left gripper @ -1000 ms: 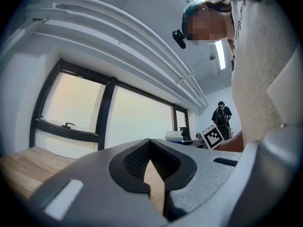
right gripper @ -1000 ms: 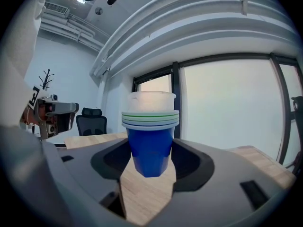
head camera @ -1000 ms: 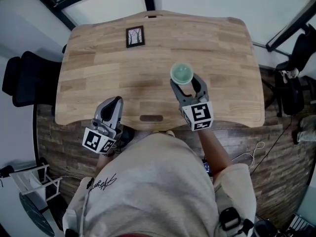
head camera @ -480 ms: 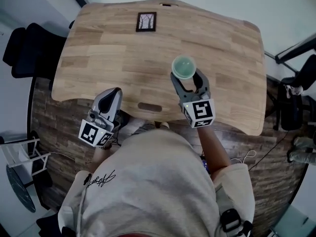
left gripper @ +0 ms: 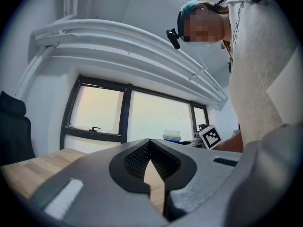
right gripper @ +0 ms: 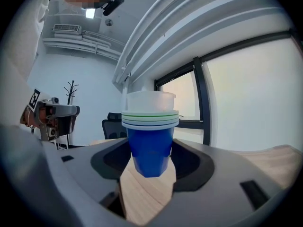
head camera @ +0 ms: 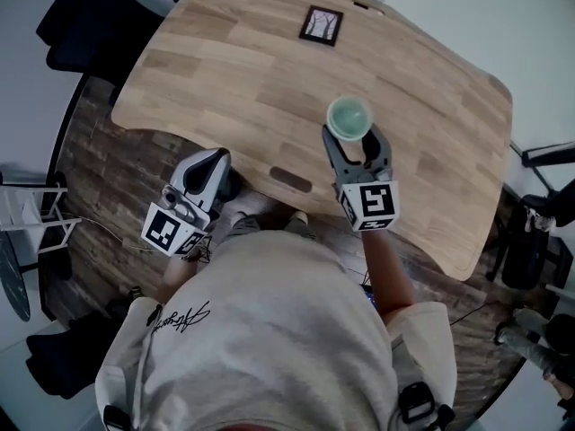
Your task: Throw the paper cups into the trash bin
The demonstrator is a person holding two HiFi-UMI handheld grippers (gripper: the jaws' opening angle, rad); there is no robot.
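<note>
A stack of paper cups point(head camera: 349, 117), blue outside with a pale green inside, stands upright over the wooden table point(head camera: 234, 70). My right gripper point(head camera: 351, 138) is shut on it. In the right gripper view the jaws clasp the blue lowest cup point(right gripper: 150, 136) on both sides, right gripper point(right gripper: 149, 163). My left gripper point(head camera: 214, 160) hangs at the table's near edge, shut, with nothing in it point(left gripper: 149, 144). From the left gripper view the cups point(left gripper: 171, 137) show far off beside the right gripper's marker cube point(left gripper: 210, 136). No trash bin is in view.
A small dark picture frame point(head camera: 321, 24) lies at the table's far side. A black chair point(head camera: 99, 16) stands past the table's left end. A white rack point(head camera: 27, 218) sits on the wood floor at the left. More dark gear is at the right edge point(head camera: 526, 241).
The head view has turned, so the table now lies slanted and further up and right. The right gripper still holds the cups. The left gripper has come off the tabletop to its edge.
</note>
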